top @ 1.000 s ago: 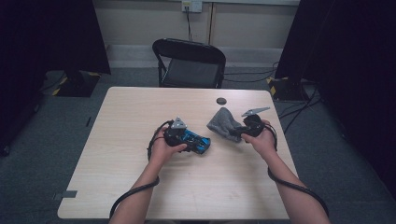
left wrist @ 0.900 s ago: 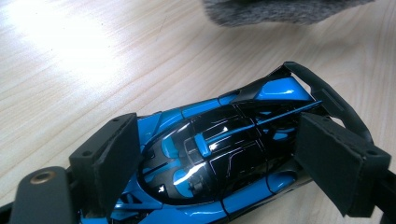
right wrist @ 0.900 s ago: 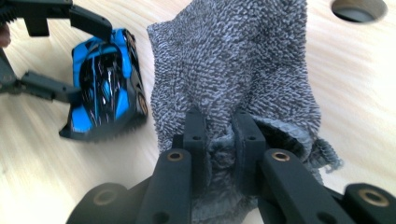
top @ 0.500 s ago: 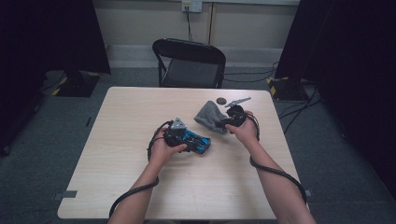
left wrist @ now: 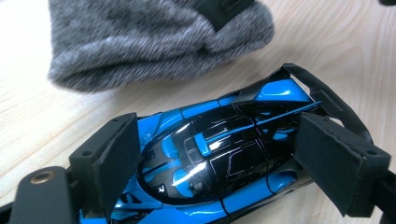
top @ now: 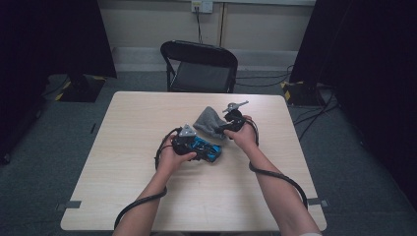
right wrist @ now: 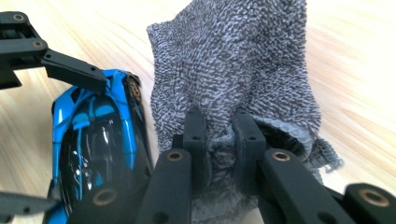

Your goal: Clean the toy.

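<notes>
Pale wood made up the table (top: 123,187) in the high view, with a black folding chair (top: 200,66) behind its far edge and dark curtains to either side; the left gripper (top: 196,146) rested near the middle, around a blue and black toy car (top: 209,151), and the right gripper (top: 227,125) hung just beyond it, clamped on a grey cloth (top: 209,122) that sat touching or almost touching the car

Seen from the left gripper view, the car (left wrist: 219,158) lay lengthwise between the two pads (left wrist: 116,161); they stood close against its flanks, though I could not tell whether they pressed; the cloth (left wrist: 154,37) lay bunched on the wood just past the car's tail

Looking along the right gripper view, the jaws stood narrow with a fold of the cloth (right wrist: 238,70) pinched between them; the car (right wrist: 100,154) sat just beside it under the other gripper's arm; near the pinch the cloth gaped like the mouth of a small pouch, and nothing could be seen inside

My judgement: the step was bringing cloth to car, either to wipe it or to bag it; next, the cloth would need laying over the bodywork or its mouth spreading, while the left held the car steady
</notes>
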